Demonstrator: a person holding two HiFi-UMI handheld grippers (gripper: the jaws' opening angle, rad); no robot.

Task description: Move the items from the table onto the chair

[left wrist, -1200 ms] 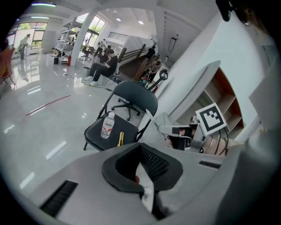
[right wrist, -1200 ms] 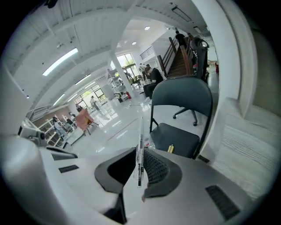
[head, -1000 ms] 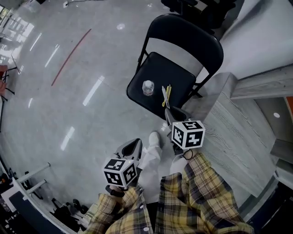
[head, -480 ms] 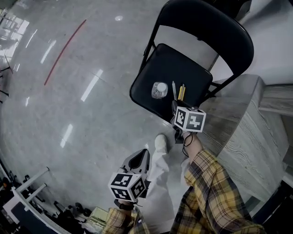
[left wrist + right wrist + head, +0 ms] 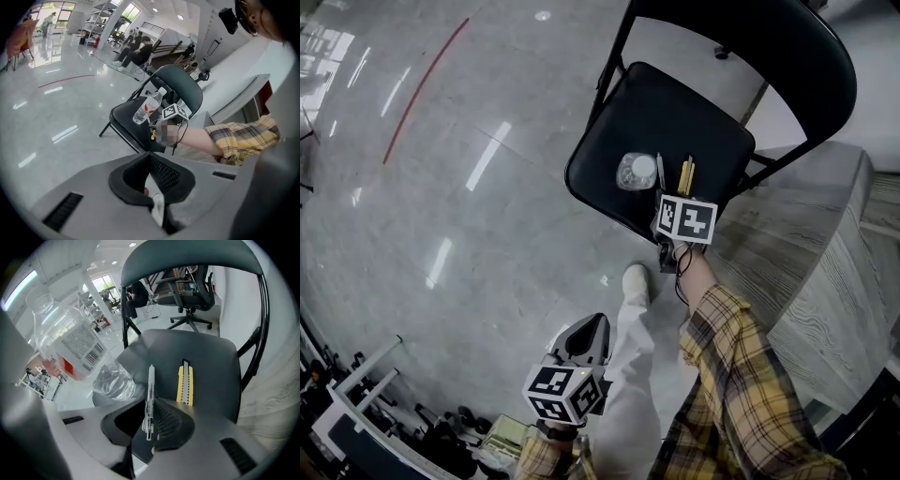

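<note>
A black folding chair (image 5: 675, 103) (image 5: 201, 352) (image 5: 124, 117) stands on the glossy floor. On its seat a clear water bottle (image 5: 636, 172) (image 5: 70, 343) (image 5: 146, 107) stands upright, with a yellow utility knife (image 5: 686, 175) (image 5: 185, 383) lying to its right. My right gripper (image 5: 662, 200) (image 5: 149, 405) hovers at the seat's front edge, shut on a slim clear pen (image 5: 150, 390) (image 5: 660, 169). The pen points forward between bottle and knife. My left gripper (image 5: 589, 328) (image 5: 151, 187) hangs low beside the person's leg, shut and empty.
A grey wood-grain table (image 5: 806, 253) runs along the right, close to the chair. The person's white shoe (image 5: 636, 281) is just under the seat's front. A red line (image 5: 422, 89) crosses the floor far left. An office chair (image 5: 187, 291) stands behind.
My right gripper has carried the pen forward from the seat's front edge to between bottle and knife. The left gripper has dropped back, lower in the head view.
</note>
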